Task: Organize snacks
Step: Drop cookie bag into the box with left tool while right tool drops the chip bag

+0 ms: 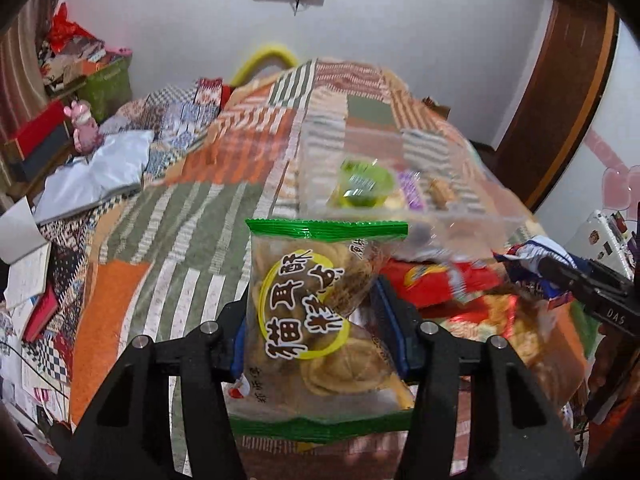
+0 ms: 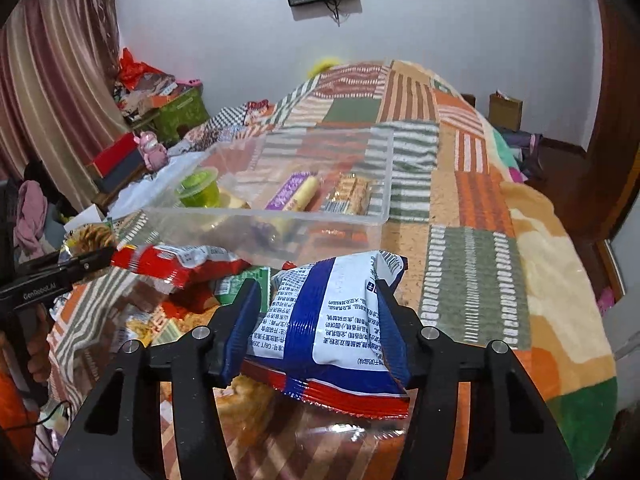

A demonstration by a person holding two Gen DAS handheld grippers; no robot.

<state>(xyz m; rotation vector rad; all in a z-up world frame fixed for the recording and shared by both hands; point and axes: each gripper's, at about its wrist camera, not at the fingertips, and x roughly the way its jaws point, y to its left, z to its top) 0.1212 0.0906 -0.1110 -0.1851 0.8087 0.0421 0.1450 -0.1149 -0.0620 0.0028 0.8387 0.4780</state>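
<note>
My left gripper (image 1: pixel 316 312) is shut on a clear biscuit packet with green ends (image 1: pixel 320 320), held above the patchwork blanket. My right gripper (image 2: pixel 316 316) is shut on a blue and white snack bag (image 2: pixel 332 320) with a red end. A clear plastic box (image 2: pixel 372 216) lies just ahead on the bed, holding a green jelly cup (image 2: pixel 198 190), a purple-wrapped stick (image 2: pixel 294 192) and a cracker pack (image 2: pixel 350 196). The box (image 1: pixel 508 220) also shows in the left wrist view, right of the packet. The left gripper (image 2: pixel 92 260) shows at the left of the right wrist view.
A pile of loose snack bags, with a red one (image 2: pixel 168 262), lies in front of the box. The bed's blanket (image 2: pixel 476 272) stretches right. Clutter, a pink toy (image 2: pixel 150 150) and boxes fill the left side. A doorway is at the far right.
</note>
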